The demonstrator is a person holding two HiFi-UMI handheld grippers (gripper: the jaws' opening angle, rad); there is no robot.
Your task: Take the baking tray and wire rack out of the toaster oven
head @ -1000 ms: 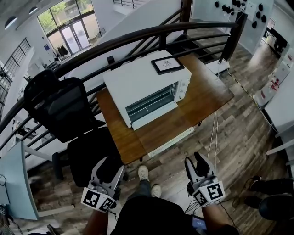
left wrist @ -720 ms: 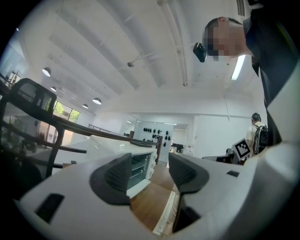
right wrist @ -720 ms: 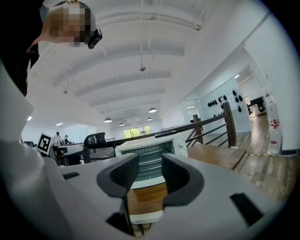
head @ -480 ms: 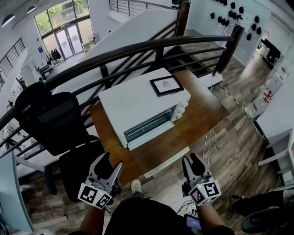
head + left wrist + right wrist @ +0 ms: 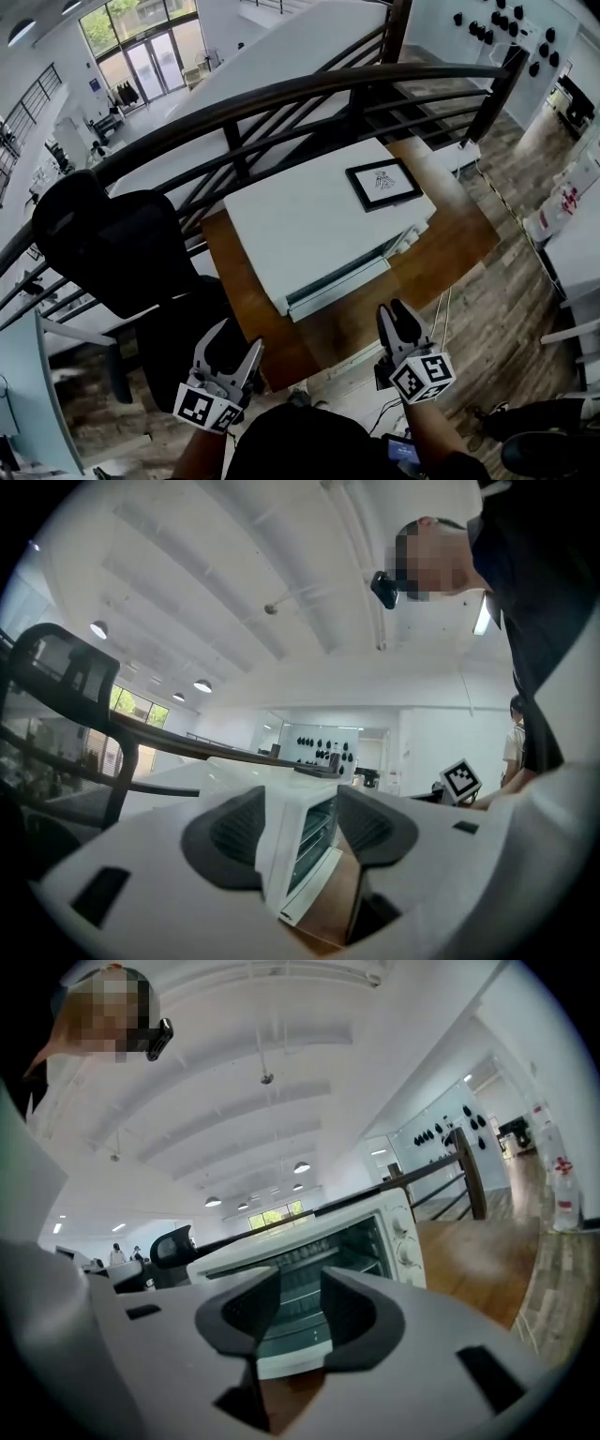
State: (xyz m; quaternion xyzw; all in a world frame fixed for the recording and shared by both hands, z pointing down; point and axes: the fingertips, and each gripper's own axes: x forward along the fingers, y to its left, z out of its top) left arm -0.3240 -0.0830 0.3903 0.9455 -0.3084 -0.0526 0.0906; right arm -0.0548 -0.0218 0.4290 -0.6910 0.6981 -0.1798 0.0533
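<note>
head view: a white box-shaped metal toaster oven (image 5: 319, 220) sits on a brown wooden worktop (image 5: 450, 253) with its front towards me. a small black picture frame (image 5: 382, 184) lies on its top. a black mesh office chair (image 5: 112, 248) stands to the left, and a dark curved railing (image 5: 281, 94) runs behind. my left hand-held gripper (image 5: 236, 339) and right hand-held gripper (image 5: 394, 313) hover near the worktop's front edge, clear of the toaster oven and touching nothing.

left gripper view: my left hand-held gripper is released, its dark ribbed pads wide apart with only air between them. the toaster oven's front corner shows beyond the gap.

right gripper view: my right hand-held gripper is empty too. its jaws have just been closing and stand partly apart, gripping nothing. past them the dark front opening shows horizontal bars, probably the silver wire rack (image 5: 358, 1249) inside. i cannot pick out the baking tray, which is presumably inside as well. i cannot tell whether the door is down.

i judge both to be thin, stiff, light metal. the wire rack's front bar should give a sure pinch at its middle. the baking tray's smooth rim may be slippery, so take its front lip squarely and slide it out level.
</note>
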